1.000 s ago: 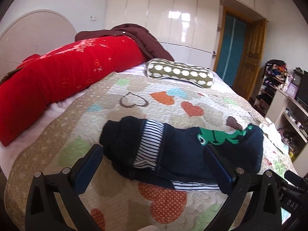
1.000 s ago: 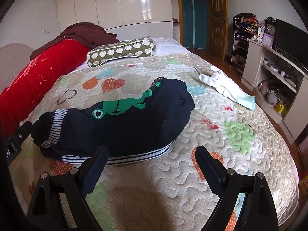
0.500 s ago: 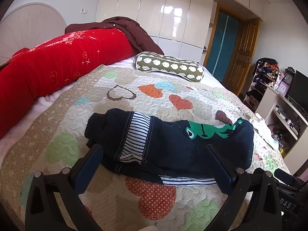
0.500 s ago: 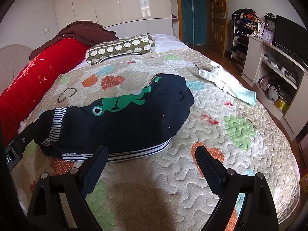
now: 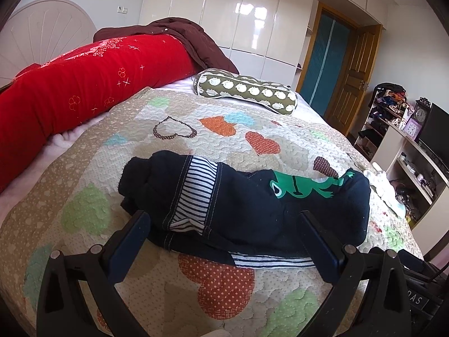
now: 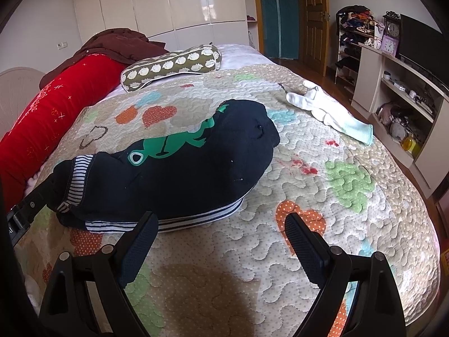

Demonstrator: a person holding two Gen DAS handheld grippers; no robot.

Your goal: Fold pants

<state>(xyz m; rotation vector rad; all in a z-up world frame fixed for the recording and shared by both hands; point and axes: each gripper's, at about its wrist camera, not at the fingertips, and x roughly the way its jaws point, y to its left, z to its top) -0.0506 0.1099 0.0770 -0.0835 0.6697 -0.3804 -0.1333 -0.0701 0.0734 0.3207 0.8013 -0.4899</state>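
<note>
Across the middle of both views lie the pants (image 5: 252, 202), dark navy with a green frog print and striped cuffs, resting in a bunched heap on the quilt (image 5: 174, 129) and not in any neat shape. I judge the folding barely begun: the cloth looks doubled over itself in places, a striped band peeks out along the lower edge, and no clean rectangle shows, so flattening, aligning the legs and making the folds all seem left to do. My left gripper (image 5: 224, 241) sits at the bottom of its frame with its jaws spread wide, holding nothing, its fingers reaching the near edge of the heap on either side of the striped cuff; I cannot tell whether they touch the cloth. My right gripper (image 6: 221, 238) sits at the bottom of its own frame, jaws equally wide and empty, its left finger just at the striped hem and its right finger over bare quilt. Both point forward and slightly down at the bed. Toward the upper right of the right view a pale sock (image 6: 331, 112) lies well apart from the pants, and a spotted bolster (image 6: 171, 66) rests beyond them near a red pillow (image 6: 50, 112).
</note>
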